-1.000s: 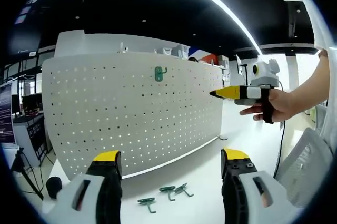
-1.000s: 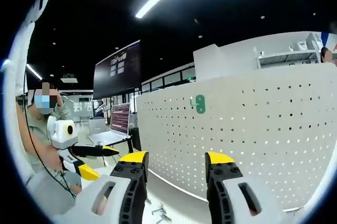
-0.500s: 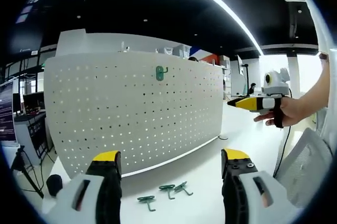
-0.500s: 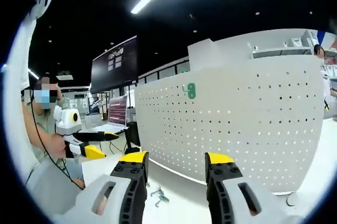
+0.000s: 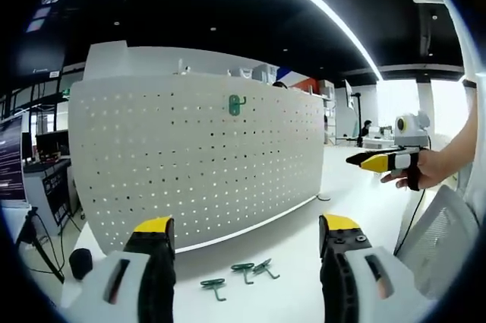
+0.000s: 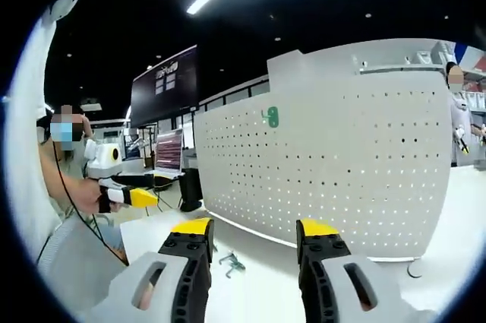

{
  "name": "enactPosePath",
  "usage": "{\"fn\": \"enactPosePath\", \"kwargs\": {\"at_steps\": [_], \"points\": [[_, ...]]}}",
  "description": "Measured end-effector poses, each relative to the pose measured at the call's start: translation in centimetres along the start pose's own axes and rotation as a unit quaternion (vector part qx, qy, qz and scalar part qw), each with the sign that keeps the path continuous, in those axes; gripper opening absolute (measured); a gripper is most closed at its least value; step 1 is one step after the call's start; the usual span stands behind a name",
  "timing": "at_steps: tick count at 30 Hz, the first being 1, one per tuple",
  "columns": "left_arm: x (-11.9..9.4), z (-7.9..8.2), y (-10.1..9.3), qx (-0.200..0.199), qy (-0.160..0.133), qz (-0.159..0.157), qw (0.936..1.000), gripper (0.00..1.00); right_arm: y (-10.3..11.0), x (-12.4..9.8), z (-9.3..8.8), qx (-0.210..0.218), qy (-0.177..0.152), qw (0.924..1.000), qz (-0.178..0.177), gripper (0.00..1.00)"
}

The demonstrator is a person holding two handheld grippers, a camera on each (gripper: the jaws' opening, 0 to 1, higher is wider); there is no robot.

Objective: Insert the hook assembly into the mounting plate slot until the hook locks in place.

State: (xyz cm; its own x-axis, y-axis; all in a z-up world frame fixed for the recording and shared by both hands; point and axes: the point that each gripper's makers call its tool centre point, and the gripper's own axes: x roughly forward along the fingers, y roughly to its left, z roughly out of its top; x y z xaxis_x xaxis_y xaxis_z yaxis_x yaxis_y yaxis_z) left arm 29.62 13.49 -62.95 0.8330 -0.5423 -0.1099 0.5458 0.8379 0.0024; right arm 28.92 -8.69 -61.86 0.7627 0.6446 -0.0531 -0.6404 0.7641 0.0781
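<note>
A white pegboard [image 5: 190,171] stands upright on the white table [image 5: 296,251], and one green hook [image 5: 236,105] hangs near its top edge. Three loose green hooks [image 5: 244,270] lie on the table before the board. My left gripper [image 5: 247,226] is open and empty, low over the table facing the board. My right gripper [image 5: 377,161] hangs in the air off the board's right end, in a hand. In the right gripper view the pegboard [image 6: 334,171], the hung hook [image 6: 270,117] and the loose hooks [image 6: 230,262] show beyond my open right gripper [image 6: 254,228]; the left gripper [image 6: 127,196] is far left.
A black round object [image 5: 80,262] sits at the table's left corner. A white mesh chair back [image 5: 444,224] stands at the right. A small ring [image 6: 414,268] lies on the table by the board's right end. A dark wall screen [image 6: 163,87] hangs behind.
My right gripper has drawn back from the pegboard, away to the right and lower in the left gripper view. Its own view now takes in the whole board. The left gripper barely moved.
</note>
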Motion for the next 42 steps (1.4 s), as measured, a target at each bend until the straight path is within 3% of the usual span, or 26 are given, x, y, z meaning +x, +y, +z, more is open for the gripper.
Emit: {"fn": "enactPosePath", "kwargs": {"at_steps": [13,27,42], "points": [[-1.0,-1.0,0.0,-0.006,0.007,0.007,0.9999,0.80,0.0,-1.8,-1.2,0.000,0.014,0.9998,-0.014,0.41],[-1.1,-1.5,0.1,-0.002,0.016,0.004,0.9999,0.80,-0.2,-2.0,-1.5,0.004,0.020,0.9996,-0.020,0.41],[-0.6,-3.0,1.2,0.045,0.092,-0.048,0.9936,0.78,0.0,-1.9,-1.7,0.004,0.025,0.9996,-0.015,0.41]]}}
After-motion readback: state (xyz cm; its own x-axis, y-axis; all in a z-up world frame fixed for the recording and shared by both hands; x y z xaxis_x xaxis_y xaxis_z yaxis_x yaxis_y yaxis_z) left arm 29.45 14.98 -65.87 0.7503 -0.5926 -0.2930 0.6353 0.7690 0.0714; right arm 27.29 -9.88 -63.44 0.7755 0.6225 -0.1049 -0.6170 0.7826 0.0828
